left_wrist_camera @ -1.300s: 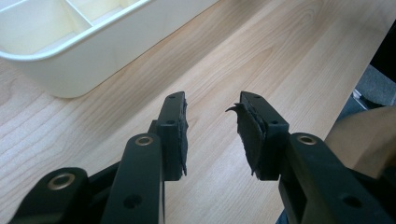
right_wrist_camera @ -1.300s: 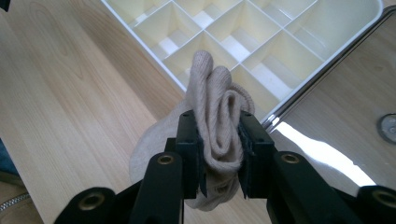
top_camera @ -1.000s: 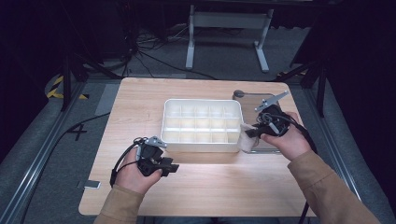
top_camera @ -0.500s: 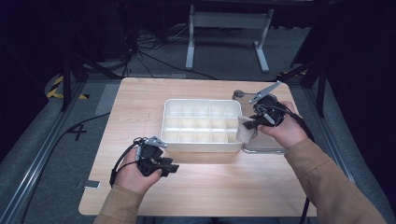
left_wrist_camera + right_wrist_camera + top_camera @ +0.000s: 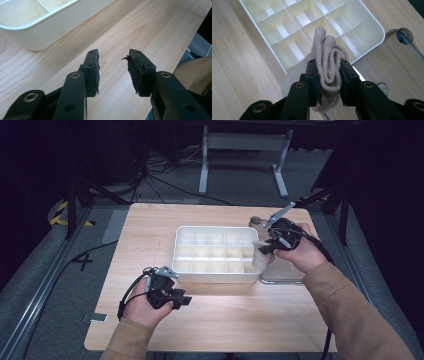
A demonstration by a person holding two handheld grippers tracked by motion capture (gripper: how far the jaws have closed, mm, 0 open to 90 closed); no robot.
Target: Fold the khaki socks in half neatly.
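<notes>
1. While resting near the front left corner of the white plastic divided tray (image 5: 218, 251), the left hand-held gripper (image 5: 113, 71) gapes wide over the pale wood-grain desk (image 5: 250, 315).
2. At the tray's right end, the right hand-held gripper (image 5: 329, 75) clamps a rolled beige knit sock (image 5: 327, 60).

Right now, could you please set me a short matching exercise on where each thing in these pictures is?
Things:
1. rolled beige cloth
2. left hand-held gripper
3. white divided tray
4. clear lid

States:
a. lying flat on the table beside the tray
b. clamped between two jaws
c. open, nothing between its jaws
d. mid-table, compartments bare

Pairs: 1-b, 2-c, 3-d, 4-a
</notes>
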